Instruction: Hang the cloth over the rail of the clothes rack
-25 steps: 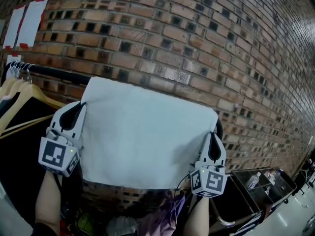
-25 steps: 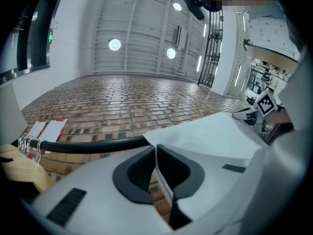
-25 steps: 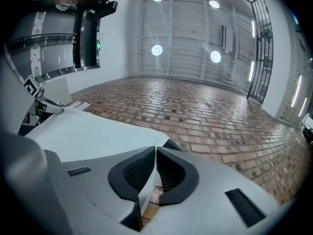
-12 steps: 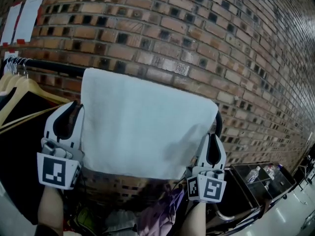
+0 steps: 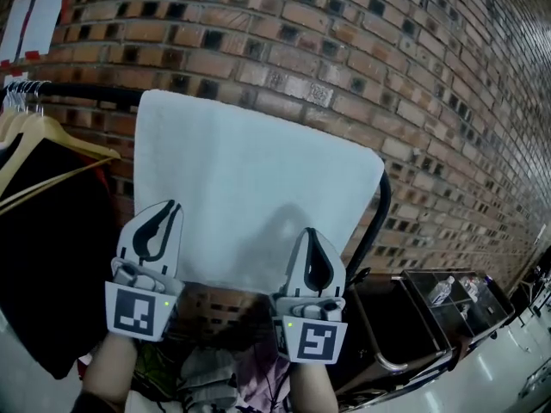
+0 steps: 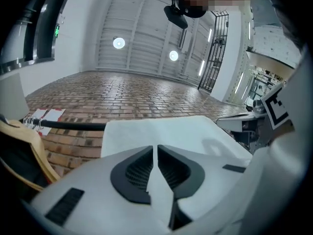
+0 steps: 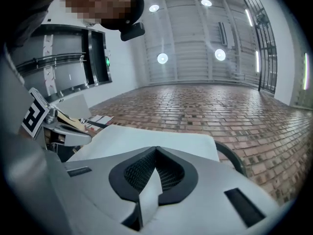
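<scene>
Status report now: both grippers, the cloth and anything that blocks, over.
Left gripper just closed on white rectangular towel cloth, right gripper shut on it too. Cloth draped over black metal rail. Wooden hangers to its left, clear.

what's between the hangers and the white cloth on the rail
Nothing hangs there. The head view shows only a bare stretch of the rail between the hangers and the cloth.

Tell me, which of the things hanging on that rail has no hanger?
The white cloth, draped straight over the rail near its curved end; the dark clothing to its left hangs from wooden hangers.
</scene>
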{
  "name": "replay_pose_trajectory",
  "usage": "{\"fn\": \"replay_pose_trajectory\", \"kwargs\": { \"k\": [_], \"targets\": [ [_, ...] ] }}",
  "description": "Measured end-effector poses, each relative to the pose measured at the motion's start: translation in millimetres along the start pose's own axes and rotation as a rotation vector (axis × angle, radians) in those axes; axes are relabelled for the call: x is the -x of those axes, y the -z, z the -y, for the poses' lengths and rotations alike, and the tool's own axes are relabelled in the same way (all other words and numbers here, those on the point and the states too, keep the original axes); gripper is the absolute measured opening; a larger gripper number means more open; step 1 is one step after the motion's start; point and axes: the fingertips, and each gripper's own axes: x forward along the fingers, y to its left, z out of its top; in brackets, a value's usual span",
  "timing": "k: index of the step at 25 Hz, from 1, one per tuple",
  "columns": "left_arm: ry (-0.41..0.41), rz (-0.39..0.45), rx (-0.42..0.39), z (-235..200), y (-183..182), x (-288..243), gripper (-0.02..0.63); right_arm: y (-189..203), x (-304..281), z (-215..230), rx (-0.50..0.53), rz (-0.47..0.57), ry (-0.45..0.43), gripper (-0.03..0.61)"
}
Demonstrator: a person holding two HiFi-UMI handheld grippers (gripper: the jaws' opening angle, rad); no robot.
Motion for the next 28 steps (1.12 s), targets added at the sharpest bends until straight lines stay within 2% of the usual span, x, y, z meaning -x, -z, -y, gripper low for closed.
{"fn": "replay_pose_trajectory", "kwargs": {
  "k": [4, 7, 13, 19, 28],
  "targets": [
    [0.024, -0.037, 0.035, 28.1, 27.6, 6.9, 0.023, 27.6, 14.0, -26.6, -0.038, -0.079, -0.042, 0.011],
    [0.043, -0.090, 0.088, 45.0, 51.5, 12.3, 0.013, 44.9, 23.8, -48.0, -0.061, -0.119, -0.075, 0.011],
    [0.136, -0.222, 0.167, 83.1, 89.4, 23.2, 0.011, 87.0, 48.1, -74.1, -0.158, -0.261, -0.108, 0.009],
    [0.106, -0.324, 0.268, 94.4, 131.0, 40.0, 0.011, 121.5, 68.0, -87.9, -0.196, -0.367, -0.120, 0.009],
    [0.157, -0.419, 0.329, 123.4, 168.6, 59.7, 0.011, 169.2, 99.0, -110.9, -0.256, -0.503, -0.161, 0.011]
  ]
}}
